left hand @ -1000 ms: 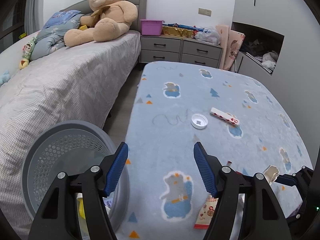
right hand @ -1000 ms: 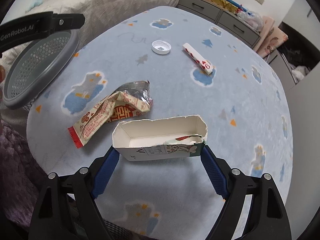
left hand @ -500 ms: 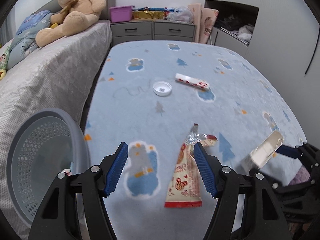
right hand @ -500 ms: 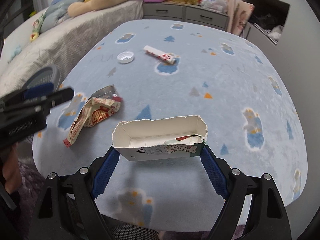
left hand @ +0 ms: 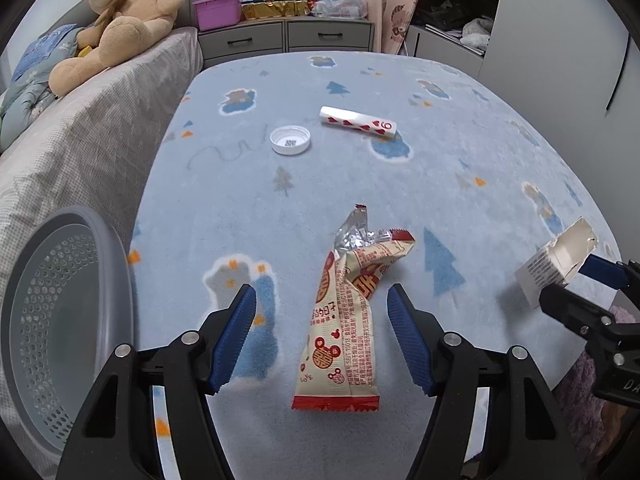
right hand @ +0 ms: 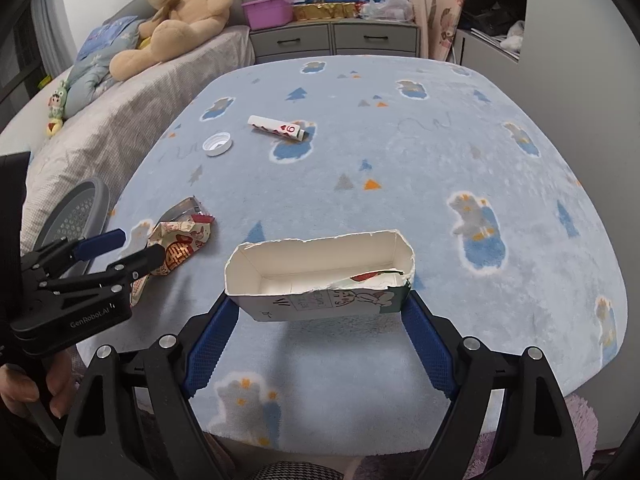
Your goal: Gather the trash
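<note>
- The left gripper (left hand: 321,334) hangs over the near end of the table (left hand: 480,152), its jaws wide and holding nothing.
- A wrapper (left hand: 346,320), cream with red print and a torn silver end, lies flat on the table with its lower half between those blue pads (left hand: 236,334); neither pad touches it.
- The right gripper (right hand: 320,320) is clamped on a torn carton (right hand: 320,276), one pad on each short end, jaws wide around it.
- The carton is held clear of the table near its front edge, open side up, white inside with a drawing on the near wall.
- In the left view the carton (left hand: 554,266) shows to the right of the wrapper, at the table's right edge, with the right gripper's fingers behind it.
- A white cap (left hand: 290,140) lies open side up toward the middle of the table, beyond the wrapper.
- A rolled card (left hand: 358,122) with red hearts and a 6 lies just right of the cap, not touching it.
- A grey perforated bin (left hand: 60,320) stands off the table's left edge, between table and bed (left hand: 80,128), left of the left gripper.
- In the right view a hand (right hand: 36,392) grips the left gripper's handle at the table's front left corner.
- A teddy bear (left hand: 128,12) sits on the bed, beyond the table's far left corner.
- Grey drawers (left hand: 288,38) stand against the wall past the table's far edge, with a purple box (left hand: 218,10) on top.
</note>
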`<state>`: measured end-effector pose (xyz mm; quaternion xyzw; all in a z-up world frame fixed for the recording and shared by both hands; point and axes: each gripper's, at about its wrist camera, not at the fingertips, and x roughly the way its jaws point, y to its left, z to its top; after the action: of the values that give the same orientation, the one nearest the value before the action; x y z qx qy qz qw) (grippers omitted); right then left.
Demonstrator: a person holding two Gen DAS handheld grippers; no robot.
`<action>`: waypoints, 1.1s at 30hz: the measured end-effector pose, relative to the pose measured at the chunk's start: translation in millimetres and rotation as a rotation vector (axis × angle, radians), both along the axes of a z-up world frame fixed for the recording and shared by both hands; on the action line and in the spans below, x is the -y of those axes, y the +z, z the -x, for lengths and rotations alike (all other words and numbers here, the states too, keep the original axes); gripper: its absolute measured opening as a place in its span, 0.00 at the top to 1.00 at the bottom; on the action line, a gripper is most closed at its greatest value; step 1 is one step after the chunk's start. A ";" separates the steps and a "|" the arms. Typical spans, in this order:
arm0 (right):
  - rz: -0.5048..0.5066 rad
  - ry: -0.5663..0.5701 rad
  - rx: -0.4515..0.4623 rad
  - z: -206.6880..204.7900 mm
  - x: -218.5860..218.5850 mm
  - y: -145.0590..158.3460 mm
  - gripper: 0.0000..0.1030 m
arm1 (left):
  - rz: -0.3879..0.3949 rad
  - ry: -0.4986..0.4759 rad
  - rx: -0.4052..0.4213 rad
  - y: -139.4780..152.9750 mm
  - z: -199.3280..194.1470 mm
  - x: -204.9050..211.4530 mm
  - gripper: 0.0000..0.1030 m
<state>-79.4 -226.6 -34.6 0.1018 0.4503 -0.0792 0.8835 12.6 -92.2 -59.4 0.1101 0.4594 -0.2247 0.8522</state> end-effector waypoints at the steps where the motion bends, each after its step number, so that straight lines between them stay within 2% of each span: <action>1: -0.004 -0.006 0.002 0.9 1.8 -0.1 0.21 | -0.003 -0.002 -0.003 -1.6 -0.3 1.3 0.36; 11: -0.038 -0.026 0.015 8.2 12.2 -4.0 0.21 | -0.037 -0.007 -0.040 -21.2 -7.5 14.0 0.36; 17: -0.048 -0.029 0.020 9.7 14.9 -5.4 0.21 | -0.059 -0.019 -0.030 -26.8 -6.8 20.6 0.37; 20: -0.051 -0.033 0.022 10.0 15.7 -5.7 0.21 | -0.058 -0.022 -0.022 -25.9 -6.1 21.2 0.46; 22: -0.051 -0.034 0.021 10.5 15.8 -5.4 0.21 | -0.054 -0.025 -0.019 -24.8 -5.2 21.3 0.60; 24: -0.051 -0.034 0.022 10.6 16.0 -5.3 0.21 | -0.051 -0.027 -0.018 -23.7 -4.7 21.1 0.68; 33: -0.039 -0.032 0.026 10.6 12.6 -3.6 0.21 | -0.036 -0.014 -0.013 -18.2 -3.9 14.9 0.72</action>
<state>-90.0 -239.3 -38.2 0.1273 0.4388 -0.0829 0.8857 16.5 -107.2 -77.6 0.1270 0.4680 -0.2231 0.8456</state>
